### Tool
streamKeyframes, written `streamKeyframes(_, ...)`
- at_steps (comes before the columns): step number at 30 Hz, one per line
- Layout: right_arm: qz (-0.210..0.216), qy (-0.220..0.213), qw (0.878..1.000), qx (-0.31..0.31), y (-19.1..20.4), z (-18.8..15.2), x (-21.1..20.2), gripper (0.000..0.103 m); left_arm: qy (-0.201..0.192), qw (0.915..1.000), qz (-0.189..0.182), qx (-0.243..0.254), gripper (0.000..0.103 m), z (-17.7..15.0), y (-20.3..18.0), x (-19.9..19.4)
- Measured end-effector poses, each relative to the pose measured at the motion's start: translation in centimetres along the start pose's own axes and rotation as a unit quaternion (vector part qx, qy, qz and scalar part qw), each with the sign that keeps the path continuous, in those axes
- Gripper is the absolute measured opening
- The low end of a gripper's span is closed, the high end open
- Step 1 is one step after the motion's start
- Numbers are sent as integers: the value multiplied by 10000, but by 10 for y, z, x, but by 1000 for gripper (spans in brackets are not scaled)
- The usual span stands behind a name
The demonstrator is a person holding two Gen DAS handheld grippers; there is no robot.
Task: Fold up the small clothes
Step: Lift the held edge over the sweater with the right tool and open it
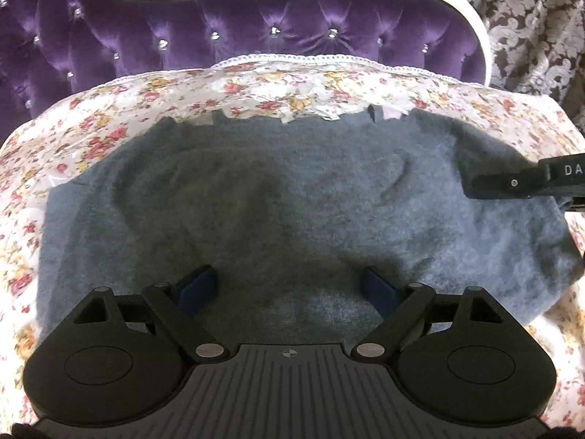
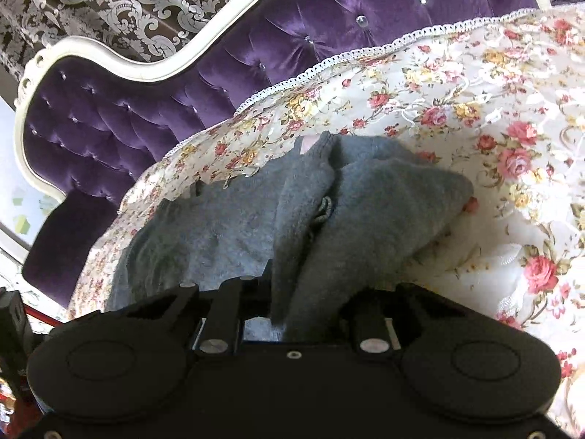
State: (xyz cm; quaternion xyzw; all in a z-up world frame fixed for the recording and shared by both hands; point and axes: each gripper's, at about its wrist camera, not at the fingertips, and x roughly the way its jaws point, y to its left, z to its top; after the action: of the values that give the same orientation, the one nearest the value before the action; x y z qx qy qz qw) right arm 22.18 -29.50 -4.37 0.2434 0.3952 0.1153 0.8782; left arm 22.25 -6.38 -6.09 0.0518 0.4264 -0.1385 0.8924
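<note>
Left wrist view: left gripper (image 1: 289, 289) spread wide above grey garment (image 1: 292, 197), gripping nothing; garment flat on floral cover (image 1: 120, 98), right gripper (image 1: 471, 186) at its far right edge. Right wrist view: right gripper (image 2: 305, 292) clamped on a raised fold of grey garment (image 2: 318, 219), purple headboard (image 2: 146, 109) beyond.

Letters "DA" on right tool (image 1: 526, 179), rest cut off.

L gripper (image 1: 289, 289) agape, R gripper (image 2: 307, 292) clamped.
</note>
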Motion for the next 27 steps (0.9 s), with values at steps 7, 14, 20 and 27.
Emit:
streamKeyframes(7, -294, -17, 9996, -53, 16, 2, 0, 31, -732, 9907, 1143, 80, 87, -17, 14, -47)
streamKeyframes(14, -455, -125, 9983, -348, 62, 12, -6, 29, -399, 9921, 664, -983, 87, -31, 86, -65)
streamKeyframes(20, -263, -13, 9964, -807, 137, 17, 10, 28, -447, 9861, 931, -1301, 87, -44, 136, -79)
streamKeyframes(27, -119, 379, 9905, -1315, 215, 2, 75, 28, -455, 9819, 1041, -1515, 87, -62, 173, -93)
